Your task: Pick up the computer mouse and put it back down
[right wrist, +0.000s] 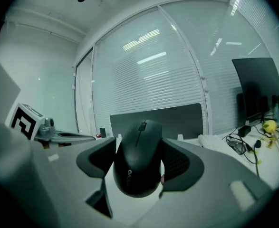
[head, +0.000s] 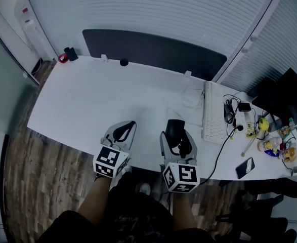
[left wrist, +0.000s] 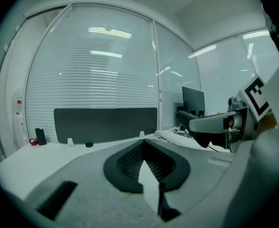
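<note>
Near the front edge of the white surface [head: 113, 100], the right gripper [right wrist: 140, 151] clamps the computer mouse [head: 175, 129] between its jaws and should lower it level before releasing, while the left gripper [left wrist: 143, 146], jaws together and empty, rests beside.

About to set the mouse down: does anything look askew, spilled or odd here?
Nothing spilled or damaged. The mouse sits slightly tilted between the jaws of the right hand-held gripper, clamped on both sides. At the right end of the desk a phone lies askew close to the front edge, beside tangled cables.
</note>
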### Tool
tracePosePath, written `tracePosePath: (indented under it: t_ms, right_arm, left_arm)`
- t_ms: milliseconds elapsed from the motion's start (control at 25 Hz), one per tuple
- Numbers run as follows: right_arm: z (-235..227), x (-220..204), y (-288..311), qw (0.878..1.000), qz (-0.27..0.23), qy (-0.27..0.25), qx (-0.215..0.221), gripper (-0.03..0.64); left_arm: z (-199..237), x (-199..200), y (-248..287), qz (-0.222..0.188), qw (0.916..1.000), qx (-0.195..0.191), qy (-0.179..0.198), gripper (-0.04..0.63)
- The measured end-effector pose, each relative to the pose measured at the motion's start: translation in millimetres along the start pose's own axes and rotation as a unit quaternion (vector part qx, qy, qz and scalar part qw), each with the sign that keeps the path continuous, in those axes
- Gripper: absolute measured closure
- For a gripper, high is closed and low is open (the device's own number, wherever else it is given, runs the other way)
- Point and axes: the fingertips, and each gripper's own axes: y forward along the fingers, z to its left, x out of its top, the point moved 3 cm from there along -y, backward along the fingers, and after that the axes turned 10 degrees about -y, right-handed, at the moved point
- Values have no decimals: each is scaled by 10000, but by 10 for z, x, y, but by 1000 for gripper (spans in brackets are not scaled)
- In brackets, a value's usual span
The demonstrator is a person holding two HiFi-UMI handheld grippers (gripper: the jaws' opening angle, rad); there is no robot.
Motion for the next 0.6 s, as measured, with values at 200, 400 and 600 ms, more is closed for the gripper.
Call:
tracePosePath:
  t_ms: [200, 400, 600]
  right_arm:
    - [-56, 229, -121, 9995, -285, -117, 3, 310]
    - [-46, 402, -209, 9986, -503, -187, 18, 310]
    - [-53, 546, -340, 9970, -739, -229, 23, 310]
  left_arm:
    - [-145, 271, -86, -298, 9993, -29, 239, 594]
    - [-151, 441, -213, -523, 9982, 84, 274, 594]
    - [-233, 559, -344, -713, 9968, 153, 340, 594]
